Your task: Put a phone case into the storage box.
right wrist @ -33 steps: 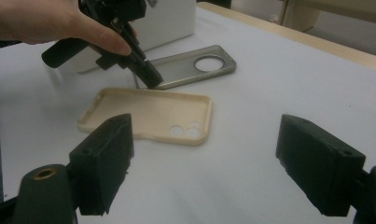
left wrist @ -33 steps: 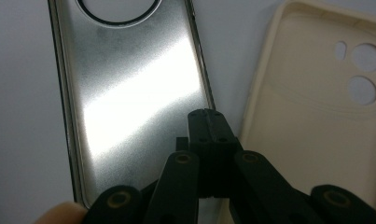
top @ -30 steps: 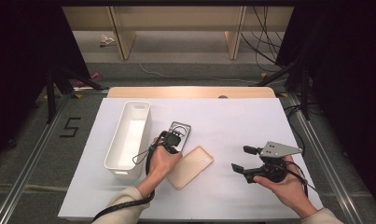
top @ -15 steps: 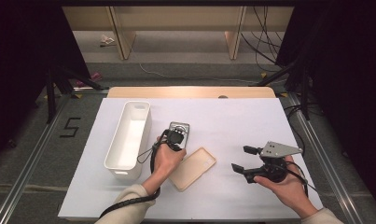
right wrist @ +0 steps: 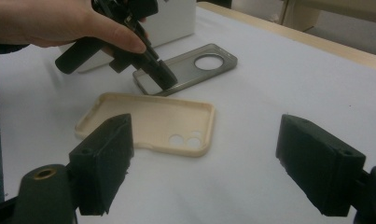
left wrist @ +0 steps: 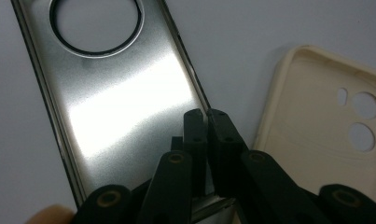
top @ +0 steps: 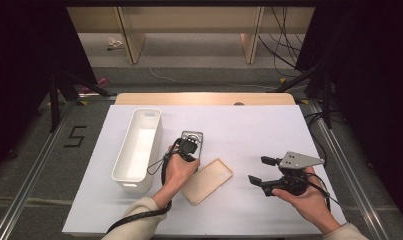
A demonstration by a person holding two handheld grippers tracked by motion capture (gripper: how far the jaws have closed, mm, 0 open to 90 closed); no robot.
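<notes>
On the white table (top: 249, 125), left fingers (left wrist: 195, 135) (pressed together) touch grey case (left wrist: 111, 93).

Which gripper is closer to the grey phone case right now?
Left. The left gripper has its jaws down on the grey phone case at its near end; the right gripper hangs well off to its right, beyond the cream case.

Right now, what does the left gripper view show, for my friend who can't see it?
The left tool, jaws closed together, presses down on the near end of a shiny grey phone case lying on the white table. A cream phone case lies open side up beside it.
</notes>
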